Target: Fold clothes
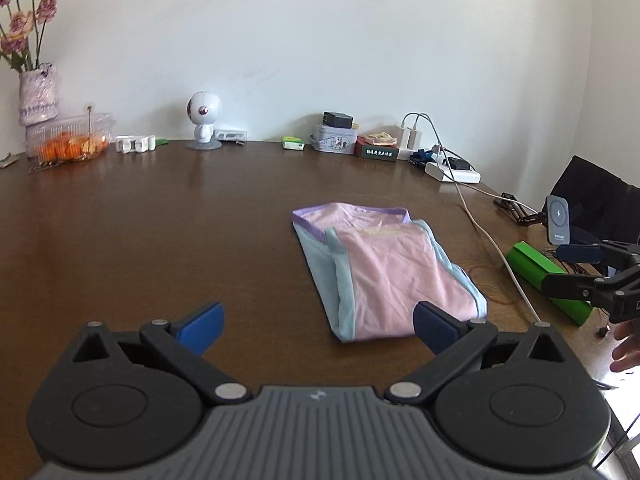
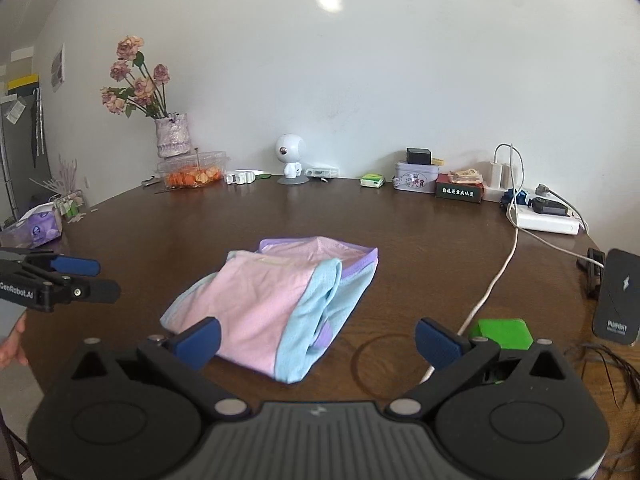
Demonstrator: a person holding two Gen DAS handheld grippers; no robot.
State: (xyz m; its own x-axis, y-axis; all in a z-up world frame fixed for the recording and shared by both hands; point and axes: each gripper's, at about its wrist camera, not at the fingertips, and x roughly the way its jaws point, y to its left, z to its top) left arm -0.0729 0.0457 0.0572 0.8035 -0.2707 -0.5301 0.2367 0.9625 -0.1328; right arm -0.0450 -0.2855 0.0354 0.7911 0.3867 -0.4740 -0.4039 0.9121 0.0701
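A pink garment with light blue side panels and a purple waistband lies folded on the brown table; it also shows in the right wrist view. My left gripper is open and empty, just in front of the garment's near edge, its right fingertip beside the cloth. My right gripper is open and empty, hovering over the garment's near edge. Each gripper shows in the other's view, the right one at the far right, the left one at the far left.
A green box and a white cable lie right of the garment. A phone stand is at the right edge. Along the wall stand a flower vase, a fruit container, a robot figurine, tins and a power strip.
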